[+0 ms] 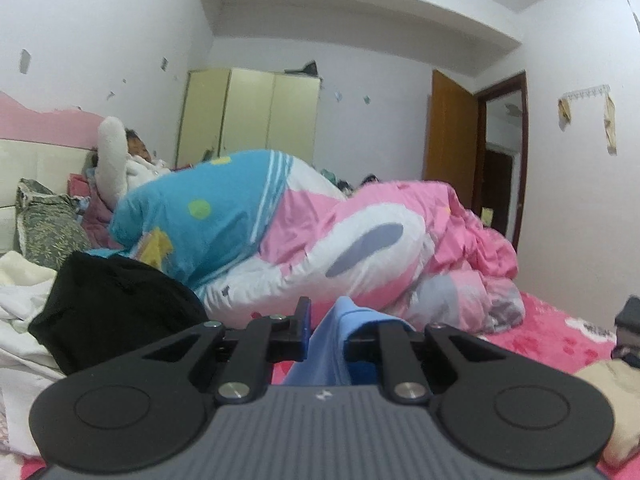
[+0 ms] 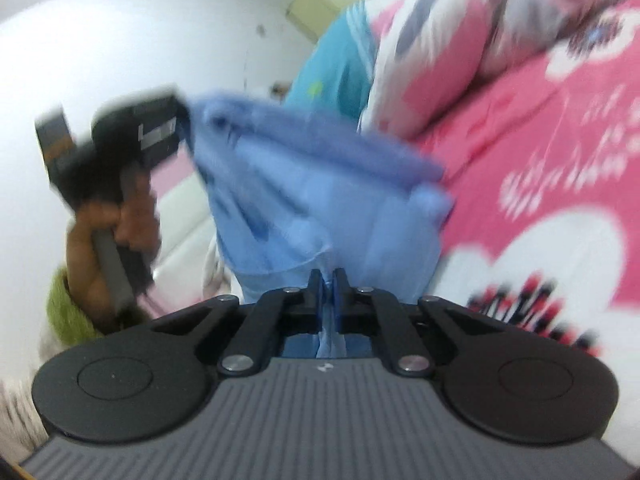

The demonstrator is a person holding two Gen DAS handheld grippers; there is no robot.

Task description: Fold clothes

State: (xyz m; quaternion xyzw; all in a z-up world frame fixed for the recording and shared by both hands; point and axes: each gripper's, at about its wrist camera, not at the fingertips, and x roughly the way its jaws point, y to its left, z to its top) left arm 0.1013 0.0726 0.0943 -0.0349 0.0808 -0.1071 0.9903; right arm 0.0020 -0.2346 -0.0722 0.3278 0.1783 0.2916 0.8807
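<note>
Both clamped on light blue garment (image 2: 320, 200), held mid-frame above pink bedsheet (image 2: 540, 152): right gripper (image 2: 328, 280) on lower edge, left gripper (image 2: 184, 120) at its upper-left corner.

Light blue shirt (image 2: 320, 184), plain, with a darker blue band along its upper fold; black grippers with ribbed grey bodies, the left (image 1: 324, 320) and the right (image 2: 328, 280) alike; quilt (image 1: 352, 240) in pink and white with grey ovals, one part turquoise with white stripes, a green dot and yellow patches; bedsheet (image 2: 540, 184) hot pink with white hearts and white lettering; black garment (image 1: 116, 304) beside white cloth; pale yellow wardrobe (image 1: 248, 112); orange-brown door (image 1: 452, 128); white walls; green sleeve cuff (image 2: 64, 312) at the wrist.
</note>
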